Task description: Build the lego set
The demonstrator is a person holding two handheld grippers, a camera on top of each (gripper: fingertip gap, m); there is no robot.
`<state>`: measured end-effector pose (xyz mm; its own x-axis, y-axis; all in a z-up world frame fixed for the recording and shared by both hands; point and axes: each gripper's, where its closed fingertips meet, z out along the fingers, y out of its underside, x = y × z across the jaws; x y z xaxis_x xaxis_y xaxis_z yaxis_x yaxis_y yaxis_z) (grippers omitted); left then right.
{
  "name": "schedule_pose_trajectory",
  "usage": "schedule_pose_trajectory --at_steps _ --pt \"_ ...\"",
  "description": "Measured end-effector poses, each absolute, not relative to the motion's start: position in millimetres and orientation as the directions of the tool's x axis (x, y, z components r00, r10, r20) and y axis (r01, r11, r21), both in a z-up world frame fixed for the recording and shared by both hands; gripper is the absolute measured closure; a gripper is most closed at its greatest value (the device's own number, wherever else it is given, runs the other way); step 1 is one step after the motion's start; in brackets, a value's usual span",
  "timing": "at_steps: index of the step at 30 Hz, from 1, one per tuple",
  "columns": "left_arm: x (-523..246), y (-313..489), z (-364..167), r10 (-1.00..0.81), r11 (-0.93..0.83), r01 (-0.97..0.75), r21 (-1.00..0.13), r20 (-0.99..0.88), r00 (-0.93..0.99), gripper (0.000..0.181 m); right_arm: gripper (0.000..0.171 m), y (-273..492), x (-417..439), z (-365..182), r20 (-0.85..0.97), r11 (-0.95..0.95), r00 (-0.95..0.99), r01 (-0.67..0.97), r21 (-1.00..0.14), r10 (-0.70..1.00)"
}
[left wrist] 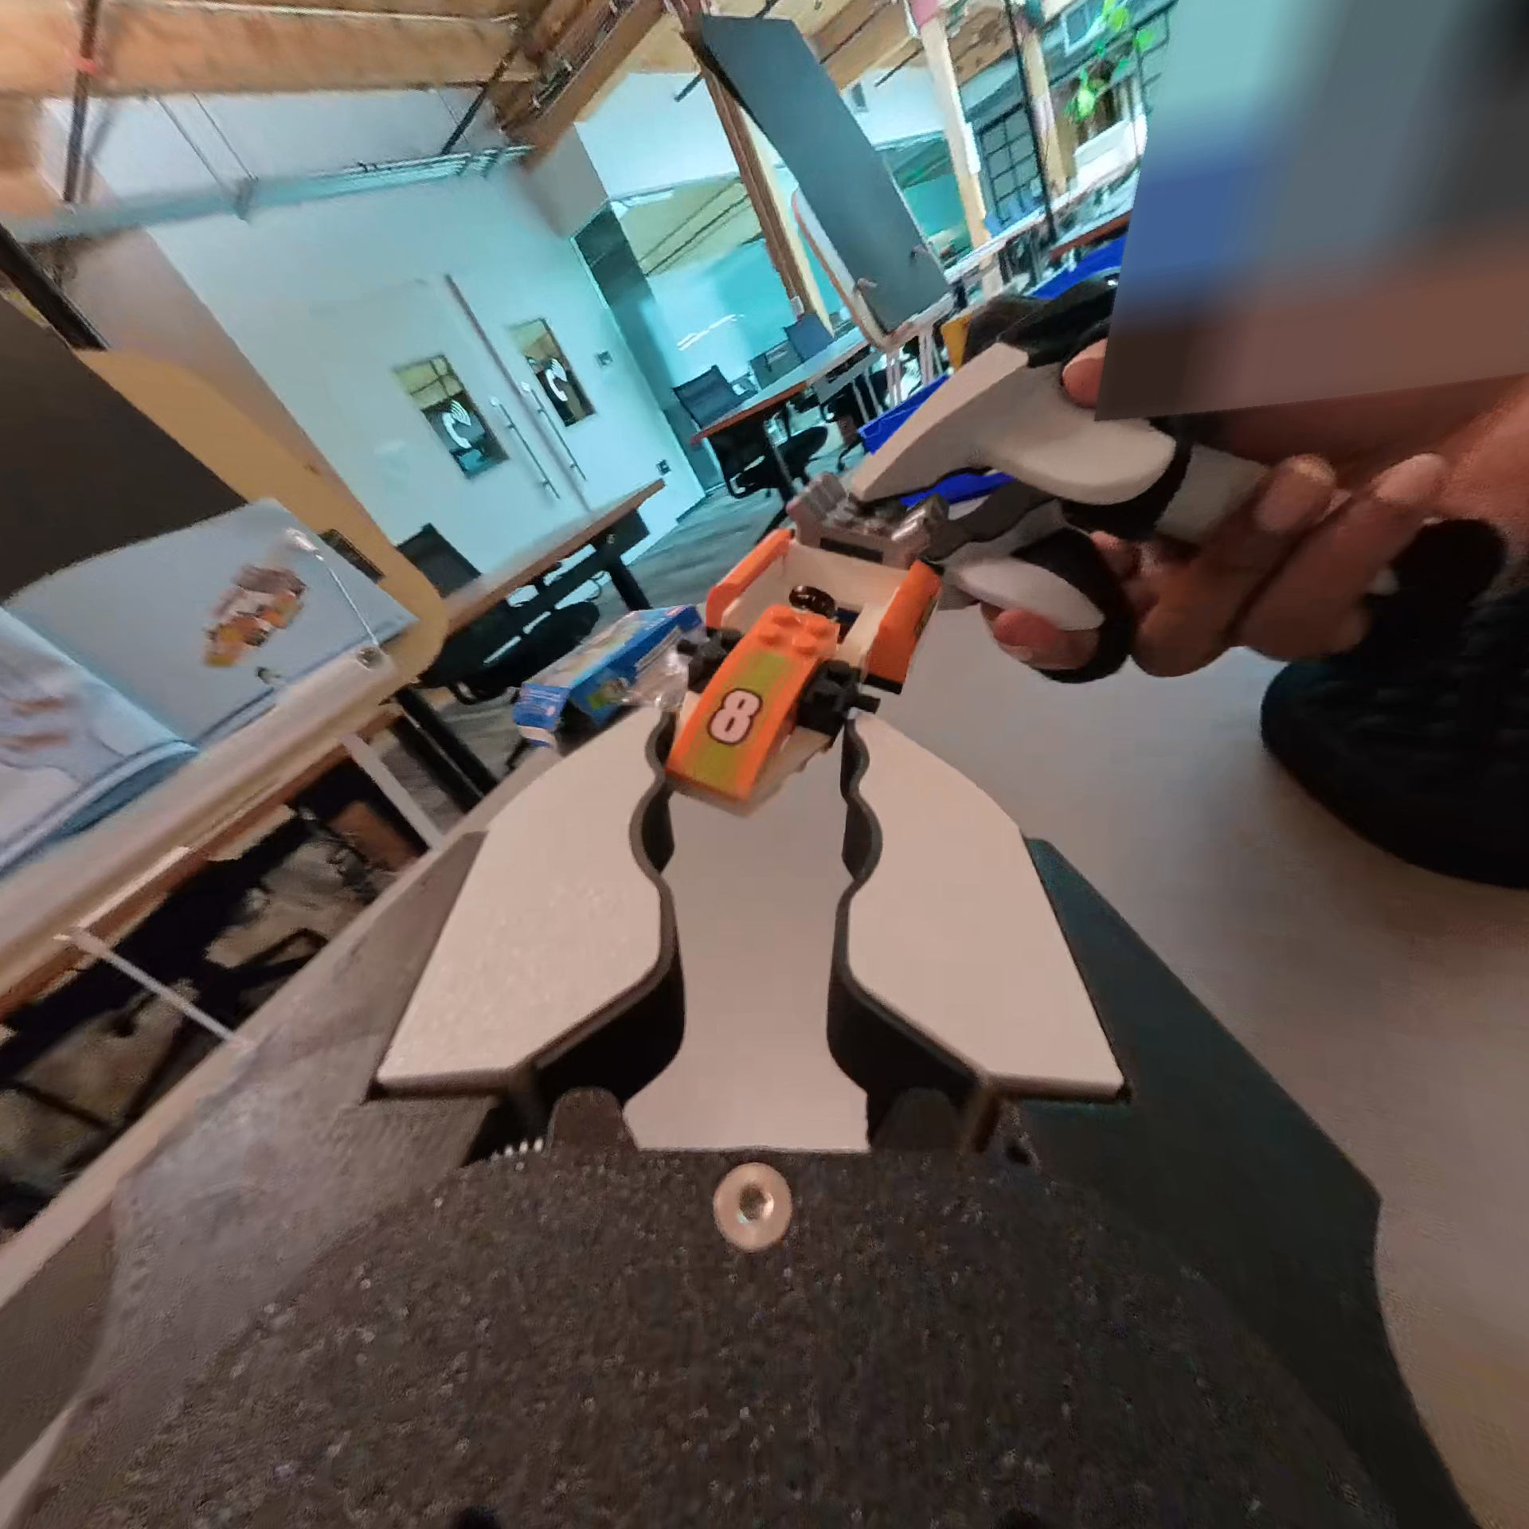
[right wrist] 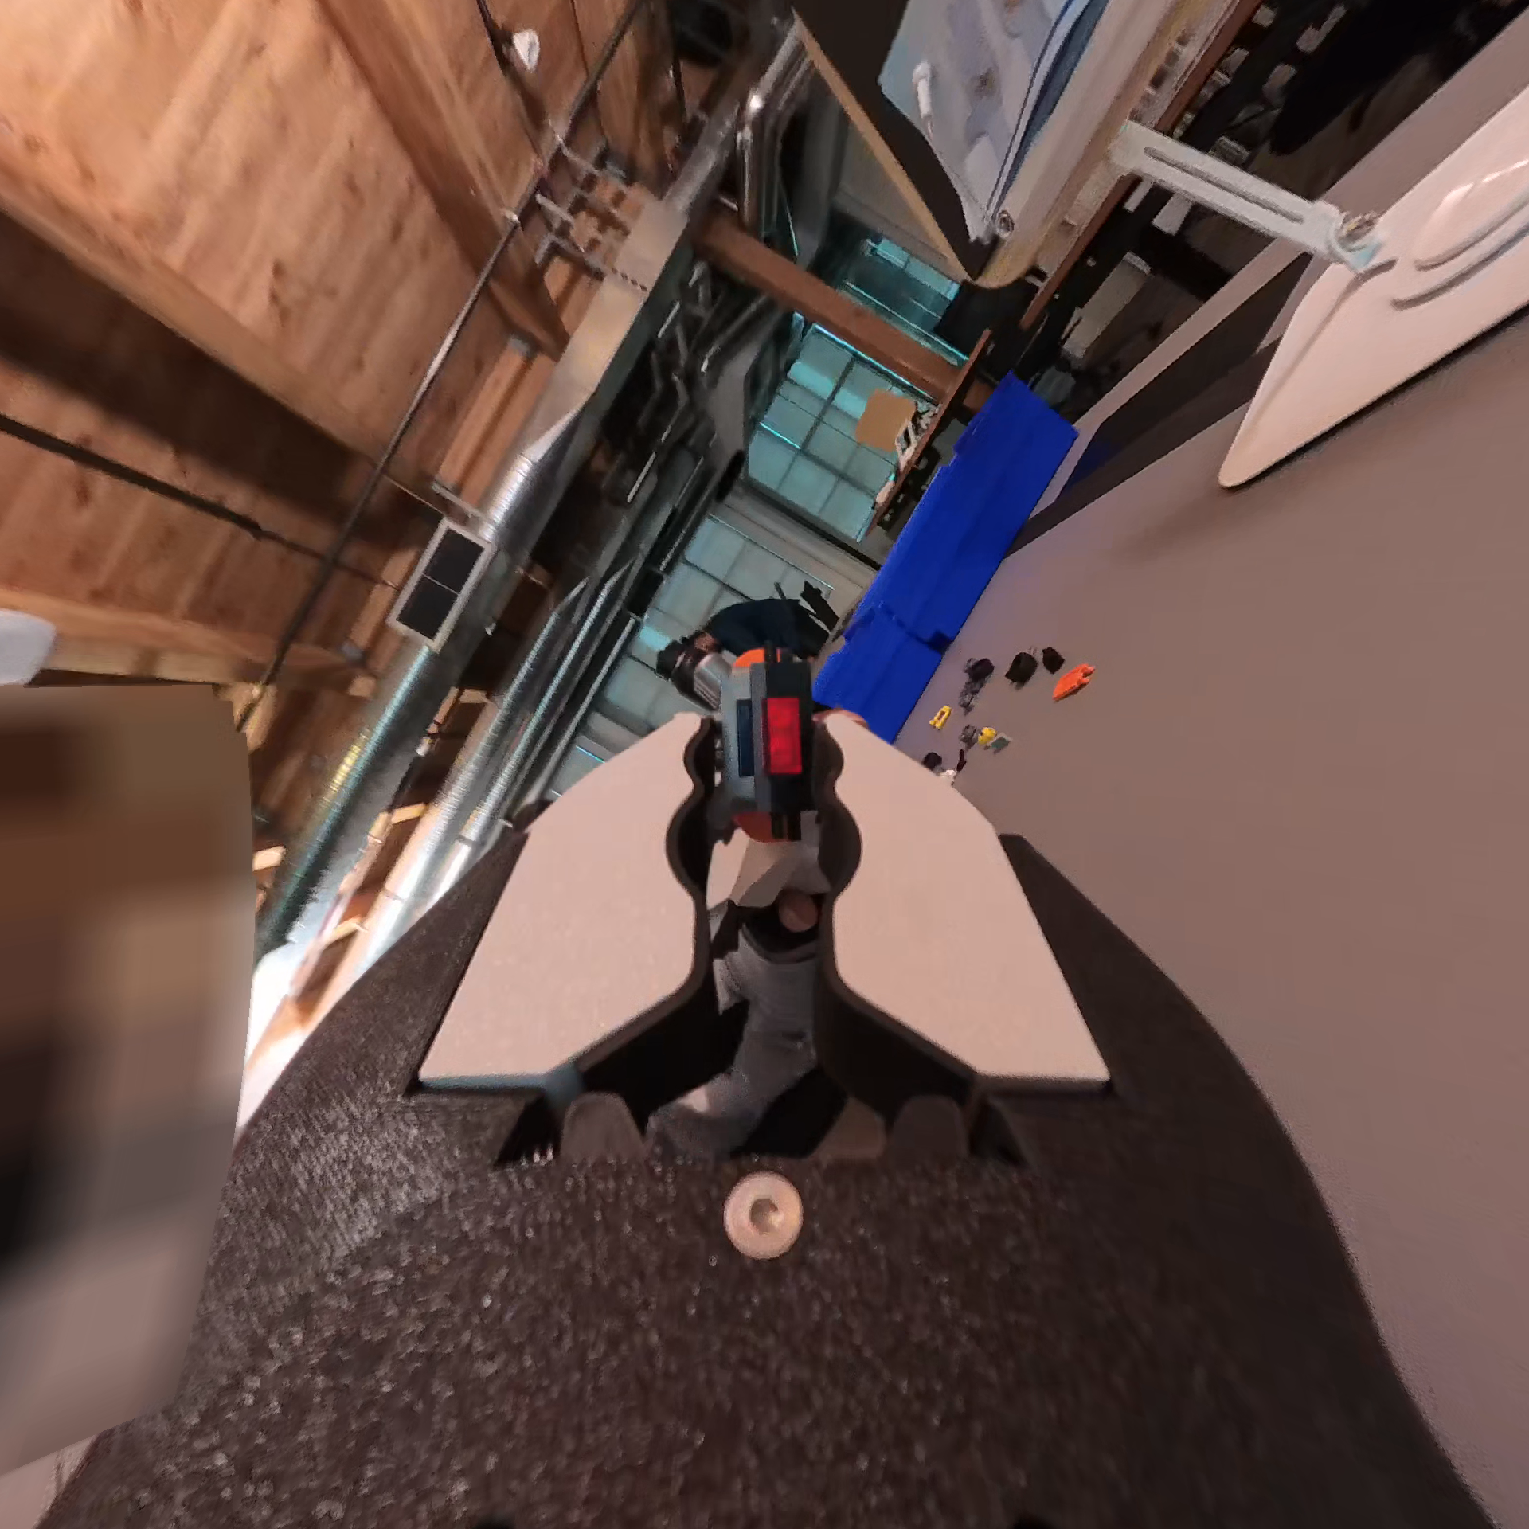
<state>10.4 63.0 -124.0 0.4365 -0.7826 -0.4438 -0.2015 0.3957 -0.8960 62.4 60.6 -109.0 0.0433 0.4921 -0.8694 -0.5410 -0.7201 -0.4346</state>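
**A:** Where is the car?

**B:** Lifted off the grey table [left wrist: 1241,951], caught between the two grippers. It is an orange and white lego race car [left wrist: 778,687] with a numbered sticker on its sloped nose. The left gripper [left wrist: 753,745] has its grey fingers [left wrist: 579,827] closed in on the nose end, the tips pressing the car's sides near the black axle pieces.

**A:** And the other end?

**B:** The right gripper [left wrist: 893,513] comes in from the right in the left wrist view, closed on the grey engine block at the car's rear. A hand [left wrist: 1224,579] wraps its handle.

**A:** What does its own camera show?

**B:** The right gripper [right wrist: 765,745] has its fingertips [right wrist: 662,769] narrowed onto the back of the race car [right wrist: 765,745]; a red piece and dark grey bricks sit squarely between them. The gap is just the width of the car.

**A:** Any loose parts?

**B:** Yes, a small scatter of lego pieces [right wrist: 993,703] lies on the table [right wrist: 1241,827] in the right wrist view, among them an orange wedge [right wrist: 1074,682], black bits and a yellow piece [right wrist: 939,716]. They are well apart from the car, near blue bins [right wrist: 935,563].

**A:** Anything else near it?

**B:** In the left wrist view a blue box [left wrist: 620,662] and a clear plastic bag lie behind the car at the table's far edge. An instruction sheet [left wrist: 232,612] hangs to the left on a stand.
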Motion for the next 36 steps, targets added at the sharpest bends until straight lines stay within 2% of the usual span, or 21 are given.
schedule_pose_trajectory --at_steps 5,11,16,29,32,34,35,36 --pt "8.7 63.9 -135.6 -0.716 0.482 -0.321 -0.815 -0.578 0.392 0.144 0.149 65.1 63.0 -125.7 -0.892 -0.742 0.02 -0.548 -0.387 0.451" --pt "11.4 52.7 -147.3 -0.728 0.517 -0.367 -0.774 -0.622 0.287 0.149 0.149 59.0 67.5 -137.0 -0.892 -0.782 0.001 -0.481 -0.397 0.452" --pt "15.0 45.0 -159.0 -0.792 0.482 -0.369 -0.795 -0.575 0.205 0.152 0.149 59.6 73.0 -146.7 -0.895 -0.798 0.007 -0.449 -0.401 0.446" --pt "12.0 52.9 -166.9 -0.89 0.333 -0.298 -0.895 -0.402 0.215 0.152 0.144 66.8 84.0 -148.9 -0.895 -0.771 0.016 -0.502 -0.393 0.446" --pt "9.1 55.2 -165.6 -0.936 0.234 -0.236 -0.943 -0.284 0.208 0.153 0.14 66.4 89.3 -136.7 -0.843 -0.7 0.059 -0.528 -0.481 0.535" --pt "6.6 54.7 -164.2 -0.97 0.132 -0.182 -0.974 -0.165 0.179 0.153 0.138 65.4 92.3 -124.2 -0.735 -0.568 0.184 -0.524 -0.635 0.652" --pt "2.3 59.9 -162.7 -0.972 0.088 -0.162 -0.983 -0.12 0.201 0.181 0.139 65.4 93.6 -120.2 -0.65 -0.473 0.289 -0.493 -0.73 0.703" --pt "-1.2 62.7 -156.7 -0.976 0.064 -0.109 -0.992 -0.085 0.201 0.181 0.14 65.8 94.6 -119.4 -0.552 -0.379 0.401 -0.433 -0.818 0.731"
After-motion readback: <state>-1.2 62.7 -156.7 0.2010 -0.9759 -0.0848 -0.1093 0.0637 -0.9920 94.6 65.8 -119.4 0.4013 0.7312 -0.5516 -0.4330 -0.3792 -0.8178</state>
